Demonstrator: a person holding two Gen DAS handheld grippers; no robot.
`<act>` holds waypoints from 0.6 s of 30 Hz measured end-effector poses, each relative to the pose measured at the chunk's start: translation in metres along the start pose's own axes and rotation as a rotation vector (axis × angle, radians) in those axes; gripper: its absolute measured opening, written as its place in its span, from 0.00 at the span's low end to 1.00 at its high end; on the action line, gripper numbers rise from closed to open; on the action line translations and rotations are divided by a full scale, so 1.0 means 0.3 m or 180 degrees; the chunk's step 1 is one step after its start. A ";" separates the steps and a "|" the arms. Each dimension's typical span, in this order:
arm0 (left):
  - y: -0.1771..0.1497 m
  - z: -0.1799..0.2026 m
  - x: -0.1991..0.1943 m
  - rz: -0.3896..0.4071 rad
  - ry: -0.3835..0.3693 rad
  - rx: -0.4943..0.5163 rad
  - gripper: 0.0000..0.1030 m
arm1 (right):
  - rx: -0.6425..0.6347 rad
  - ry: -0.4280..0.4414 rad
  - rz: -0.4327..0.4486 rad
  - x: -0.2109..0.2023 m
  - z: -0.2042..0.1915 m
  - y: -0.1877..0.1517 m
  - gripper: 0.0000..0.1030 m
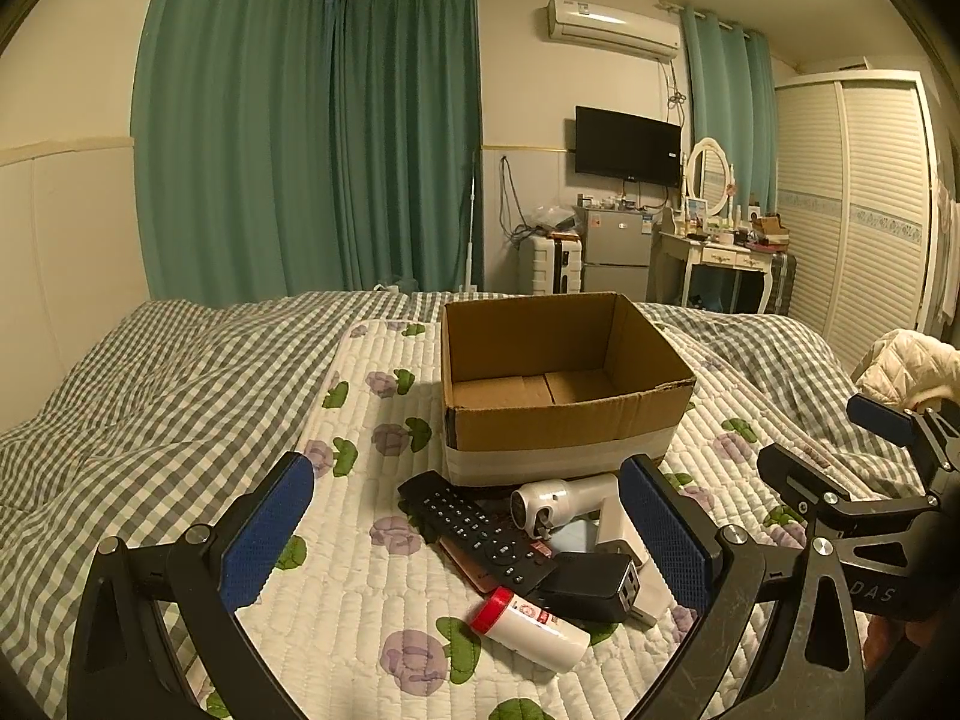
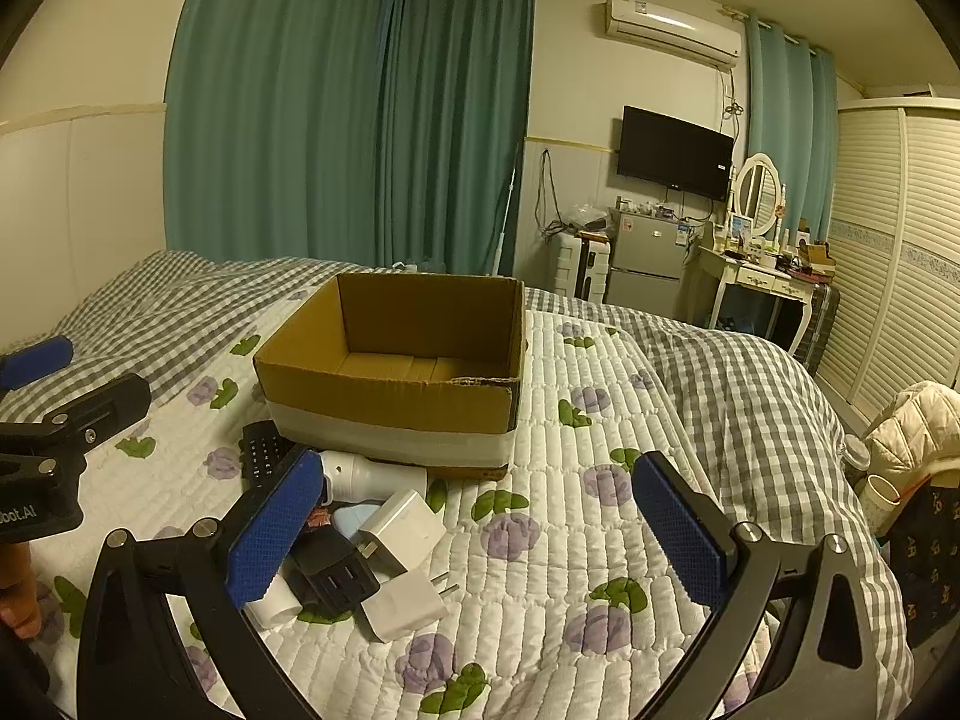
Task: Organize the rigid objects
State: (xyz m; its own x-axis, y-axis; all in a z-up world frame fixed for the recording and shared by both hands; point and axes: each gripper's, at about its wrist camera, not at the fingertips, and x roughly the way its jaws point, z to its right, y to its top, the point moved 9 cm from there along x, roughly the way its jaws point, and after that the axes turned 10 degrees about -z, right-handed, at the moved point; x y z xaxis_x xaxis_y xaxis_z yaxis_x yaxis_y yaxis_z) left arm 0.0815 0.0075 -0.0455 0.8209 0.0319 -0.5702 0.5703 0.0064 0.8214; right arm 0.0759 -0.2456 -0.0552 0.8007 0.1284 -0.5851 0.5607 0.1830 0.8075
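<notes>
Left wrist view: both tongs, left point(image 1: 465, 531) and right point(image 2: 480, 531), gape empty before the empty cardboard box point(image 1: 558, 384) on the bed; remote control point(image 1: 477, 531), white bottle point(image 1: 528, 621), black charger point(image 1: 591, 585) lie piled just before it.

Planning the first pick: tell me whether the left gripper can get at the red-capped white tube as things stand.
Probably yes. The left gripper is open, and the red-capped white tube lies at the near edge of the pile on the quilt, nothing on top; only the black adapter crowds it.

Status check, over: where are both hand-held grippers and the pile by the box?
Left hand-held gripper open, above pile. Right hand-held gripper open, empty. Cardboard box empty; remote and other items unsorted before it. Nothing blocking.
</notes>
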 end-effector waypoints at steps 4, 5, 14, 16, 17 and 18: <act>-0.003 0.000 0.002 -0.0014 0.0000 0.0000 1.00 | 0.0003 0.0002 -0.0001 0.002 0.000 0.001 1.00; -0.003 0.000 0.003 -0.0020 0.0001 0.0002 1.00 | 0.0003 0.0003 -0.0002 0.002 0.000 0.001 1.00; 0.003 -0.003 0.007 -0.0016 0.0017 0.0003 1.00 | -0.0001 -0.0003 -0.0010 0.009 -0.001 -0.005 1.00; 0.004 -0.004 0.007 -0.0016 0.0018 0.0005 1.00 | -0.0001 -0.0003 -0.0013 0.009 -0.001 -0.005 1.00; 0.004 -0.003 0.007 -0.0016 0.0018 0.0003 1.00 | 0.0000 -0.0004 -0.0014 0.009 -0.001 -0.005 1.00; 0.005 -0.006 0.007 -0.0015 0.0014 0.0004 1.00 | -0.0001 -0.0003 -0.0013 0.009 -0.002 -0.005 1.00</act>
State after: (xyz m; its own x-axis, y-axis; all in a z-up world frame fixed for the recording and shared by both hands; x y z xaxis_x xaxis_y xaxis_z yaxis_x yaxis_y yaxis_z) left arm 0.0840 0.0093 -0.0455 0.8180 0.0364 -0.5741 0.5743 0.0053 0.8186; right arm 0.0771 -0.2451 -0.0579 0.7986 0.1267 -0.5884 0.5640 0.1839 0.8051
